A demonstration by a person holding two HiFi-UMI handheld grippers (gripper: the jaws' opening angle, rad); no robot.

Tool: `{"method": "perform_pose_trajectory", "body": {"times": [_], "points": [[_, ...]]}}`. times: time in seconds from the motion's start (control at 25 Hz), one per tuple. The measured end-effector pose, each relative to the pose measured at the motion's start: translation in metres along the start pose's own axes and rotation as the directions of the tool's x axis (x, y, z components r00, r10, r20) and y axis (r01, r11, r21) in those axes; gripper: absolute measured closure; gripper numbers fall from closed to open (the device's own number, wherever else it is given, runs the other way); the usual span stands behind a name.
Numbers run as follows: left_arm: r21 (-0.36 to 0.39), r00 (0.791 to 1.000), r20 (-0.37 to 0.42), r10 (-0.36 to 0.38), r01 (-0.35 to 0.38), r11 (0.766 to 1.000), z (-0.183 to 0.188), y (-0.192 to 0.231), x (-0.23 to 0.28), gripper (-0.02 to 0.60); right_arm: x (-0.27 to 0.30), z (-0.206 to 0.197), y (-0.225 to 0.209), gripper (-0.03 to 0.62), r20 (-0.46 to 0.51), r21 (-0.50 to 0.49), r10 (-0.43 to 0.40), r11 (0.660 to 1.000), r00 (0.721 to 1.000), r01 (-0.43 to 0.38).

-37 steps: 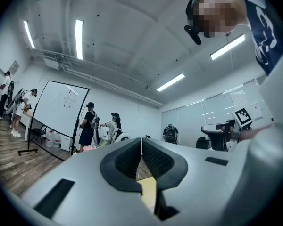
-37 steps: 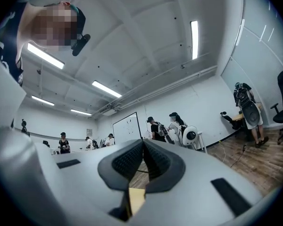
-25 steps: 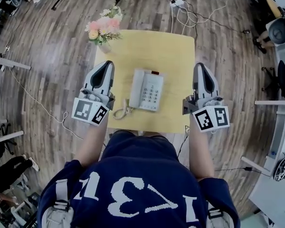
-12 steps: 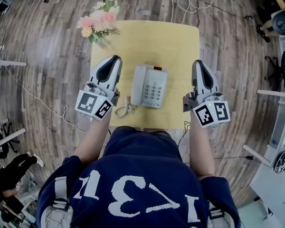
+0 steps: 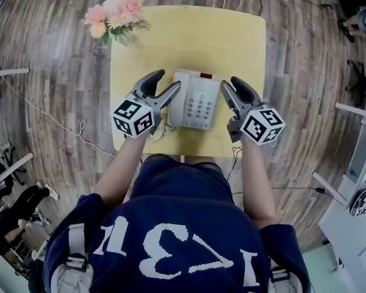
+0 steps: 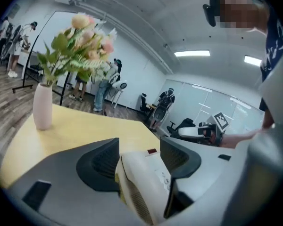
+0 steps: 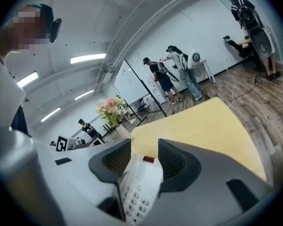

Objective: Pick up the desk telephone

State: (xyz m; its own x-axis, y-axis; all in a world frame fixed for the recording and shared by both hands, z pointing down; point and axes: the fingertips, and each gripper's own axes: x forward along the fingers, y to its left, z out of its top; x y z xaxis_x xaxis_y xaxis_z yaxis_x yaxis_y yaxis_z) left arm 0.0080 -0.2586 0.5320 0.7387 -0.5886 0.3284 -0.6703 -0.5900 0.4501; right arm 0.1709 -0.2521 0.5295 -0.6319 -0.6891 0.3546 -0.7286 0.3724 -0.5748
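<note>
Lowered since before, left tongs and right tongs flank the pale grey plastic desk telephone on the yellow wooden counter; jaws, just opened, straddle its sides unclenched, ready to grip.

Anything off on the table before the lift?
Nothing stands out. The phone lies flat on the table, with the handset on its cradle and the cord coiled at its near left corner. The vase stands upright at the far left corner. Nothing is spilled.
</note>
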Motion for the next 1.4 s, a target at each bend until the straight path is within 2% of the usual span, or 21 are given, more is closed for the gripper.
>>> {"method": "perform_pose_trajectory", "body": {"times": [0.12,0.24,0.4,0.52,0.56,0.68,0.76,0.88,0.96,1.12,1.28,1.4], "points": [[-0.137,0.994,-0.088,-0.057,0.044,0.99,-0.033,0.006,0.011,0.302,0.014,-0.035,-0.013,0.376,-0.096,0.086,0.033,0.996,0.995,-0.024],[-0.29,0.985,-0.131,-0.116,0.074,0.954,-0.057,0.012,0.015,0.288,0.022,-0.069,-0.021,0.355,-0.175,0.17,0.067,0.985,0.982,-0.037],[-0.375,0.961,-0.191,-0.201,0.117,0.92,-0.077,0.009,0.014,0.276,0.024,-0.099,-0.025,0.345,-0.235,0.254,0.102,0.966,0.967,-0.04],[-0.449,0.94,-0.202,-0.275,0.161,0.879,-0.084,0.003,0.015,0.27,0.022,-0.111,-0.028,0.342,-0.252,0.295,0.108,0.955,0.962,-0.03],[-0.463,0.936,-0.206,-0.286,0.164,0.871,-0.086,0.003,0.016,0.268,0.023,-0.115,-0.028,0.342,-0.26,0.301,0.111,0.953,0.959,-0.029],[-0.472,0.93,-0.219,-0.297,0.165,0.866,-0.09,0.005,0.019,0.265,0.027,-0.125,-0.024,0.341,-0.28,0.322,0.134,0.946,0.951,-0.039],[-0.48,0.924,-0.213,-0.318,0.184,0.858,-0.092,0.006,0.021,0.259,0.031,-0.127,-0.022,0.342,-0.267,0.347,0.141,0.937,0.953,-0.041],[-0.5,0.92,-0.17,-0.354,0.229,0.835,-0.092,0.006,0.023,0.244,0.035,-0.126,-0.022,0.342,-0.244,0.358,0.098,0.934,0.965,-0.005],[-0.513,0.924,-0.135,-0.357,0.243,0.824,-0.091,0.007,0.023,0.242,0.036,-0.126,-0.023,0.342,-0.231,0.364,0.085,0.931,0.969,0.005],[-0.509,0.939,-0.123,-0.321,0.218,0.833,-0.089,0.008,0.02,0.244,0.033,-0.123,-0.024,0.344,-0.212,0.366,0.083,0.931,0.974,0.0],[-0.432,0.945,-0.121,-0.304,0.226,0.873,-0.078,-0.001,0.009,0.25,0.027,-0.112,-0.011,0.345,-0.181,0.305,0.097,0.952,0.979,-0.037],[-0.383,0.959,-0.076,-0.272,0.224,0.896,-0.058,-0.007,0.002,0.255,0.025,-0.096,-0.001,0.345,-0.138,0.28,0.119,0.957,0.983,-0.077]]}}
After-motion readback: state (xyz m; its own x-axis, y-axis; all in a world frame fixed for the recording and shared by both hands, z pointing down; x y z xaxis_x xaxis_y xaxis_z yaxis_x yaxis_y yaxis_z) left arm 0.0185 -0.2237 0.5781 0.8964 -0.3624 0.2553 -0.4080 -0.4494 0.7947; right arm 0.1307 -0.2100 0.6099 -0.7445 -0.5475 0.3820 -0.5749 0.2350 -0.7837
